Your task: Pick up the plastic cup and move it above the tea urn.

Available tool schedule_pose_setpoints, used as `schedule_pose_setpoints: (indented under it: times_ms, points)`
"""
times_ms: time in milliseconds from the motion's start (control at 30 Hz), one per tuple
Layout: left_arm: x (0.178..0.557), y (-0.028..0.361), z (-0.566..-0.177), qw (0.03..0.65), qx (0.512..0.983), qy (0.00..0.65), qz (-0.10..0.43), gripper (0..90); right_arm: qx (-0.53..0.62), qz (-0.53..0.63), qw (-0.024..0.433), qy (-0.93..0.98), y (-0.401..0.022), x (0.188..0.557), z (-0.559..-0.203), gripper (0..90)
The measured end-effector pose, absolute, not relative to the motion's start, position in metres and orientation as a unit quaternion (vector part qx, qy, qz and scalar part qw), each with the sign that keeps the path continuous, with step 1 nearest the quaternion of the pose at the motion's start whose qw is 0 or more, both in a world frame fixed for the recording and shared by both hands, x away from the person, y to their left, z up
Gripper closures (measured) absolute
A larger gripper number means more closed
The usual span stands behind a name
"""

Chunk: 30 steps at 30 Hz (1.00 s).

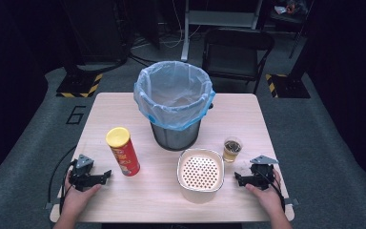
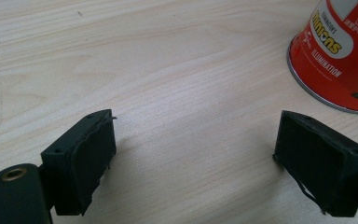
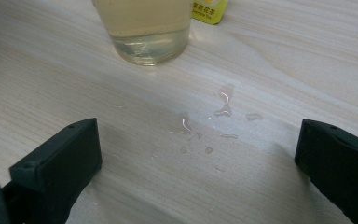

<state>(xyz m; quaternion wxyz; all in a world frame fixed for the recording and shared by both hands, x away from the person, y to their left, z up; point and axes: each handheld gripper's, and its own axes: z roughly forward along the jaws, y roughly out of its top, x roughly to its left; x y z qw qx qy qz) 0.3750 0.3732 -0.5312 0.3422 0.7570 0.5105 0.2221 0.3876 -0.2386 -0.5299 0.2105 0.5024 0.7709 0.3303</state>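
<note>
A lab or test studio rather than a home: the pale wooden bench (image 1: 124, 109) stands alone on grey carpet with a painted number six (image 1: 76, 114), yellow-and-black hazard-striped base plates (image 1: 80, 86), trailing floor cables (image 1: 147, 47), a black folding chair (image 1: 236, 50) and dark surroundings.

On the red can (image 2: 340, 51), at the upper right edge of the left gripper view, the yellow word "minions" is read on a white patch, with "ILLUMINATION" printed in white beneath it; smaller print above is too small to be read. On the floor (image 1: 38, 143) beside the table's far left corner, a large numeral "6" (image 1: 76, 115) is marked. The print on the yellow label (image 3: 208, 10) behind the cup (image 3: 144, 30) is not legible.
</note>
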Motion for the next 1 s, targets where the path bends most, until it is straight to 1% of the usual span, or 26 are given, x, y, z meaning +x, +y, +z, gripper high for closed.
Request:
schedule_pose_setpoints:
  times_ms: [367,400,467,567,600,633,667,700,733,800,833,900,933,967,1000]
  points:
    - [0.375,0.372,-0.531,0.34,0.754,0.515,0.226,12.4,0.501,0.331,0.211,0.772,-0.239,0.388,-0.53,0.9]
    - [0.375,0.372,-0.531,0.34,0.753,0.516,0.226,12.5,0.5,0.332,0.208,0.772,-0.239,0.386,-0.529,3.6]
    - [0.375,0.371,-0.531,0.34,0.752,0.518,0.227,12.4,0.494,0.34,0.209,0.773,-0.24,0.383,-0.527,20.3]
    - [0.375,0.371,-0.53,0.337,0.753,0.519,0.223,12.4,0.489,0.333,0.204,0.78,-0.244,0.381,-0.522,31.6]
    - [0.375,0.371,-0.53,0.336,0.753,0.519,0.224,12.4,0.491,0.334,0.202,0.779,-0.243,0.381,-0.521,36.6]
    - [0.375,0.371,-0.531,0.337,0.751,0.522,0.225,12.4,0.498,0.33,0.19,0.779,-0.245,0.38,-0.517,44.1]
    - [0.375,0.371,-0.531,0.337,0.751,0.522,0.225,12.4,0.498,0.33,0.19,0.779,-0.245,0.38,-0.517,44.1]
    - [0.375,0.371,-0.531,0.338,0.75,0.523,0.224,12.4,0.502,0.334,0.18,0.777,-0.245,0.38,-0.515,45.0]
    - [0.375,0.371,-0.531,0.338,0.75,0.522,0.224,12.4,0.508,0.333,0.173,0.775,-0.244,0.378,-0.511,47.2]
    - [0.375,0.371,-0.531,0.338,0.75,0.522,0.224,12.5,0.511,0.346,0.181,0.766,-0.24,0.373,-0.497,50.5]
    - [0.375,0.371,-0.531,0.338,0.75,0.522,0.224,12.4,0.508,0.365,0.187,0.758,-0.236,0.37,-0.481,53.0]
    - [0.375,0.371,-0.531,0.338,0.75,0.522,0.224,12.4,0.498,0.384,0.188,0.755,-0.231,0.366,-0.464,57.5]
    - [0.375,0.371,-0.531,0.337,0.75,0.522,0.224,12.4,0.479,0.402,0.185,0.758,-0.223,0.363,-0.444,61.8]
    - [0.375,0.371,-0.531,0.338,0.75,0.522,0.224,12.4,0.468,0.412,0.176,0.762,-0.218,0.361,-0.436,62.5]
    - [0.375,0.371,-0.531,0.338,0.75,0.522,0.224,12.4,0.468,0.412,0.176,0.762,-0.218,0.361,-0.436,62.5]
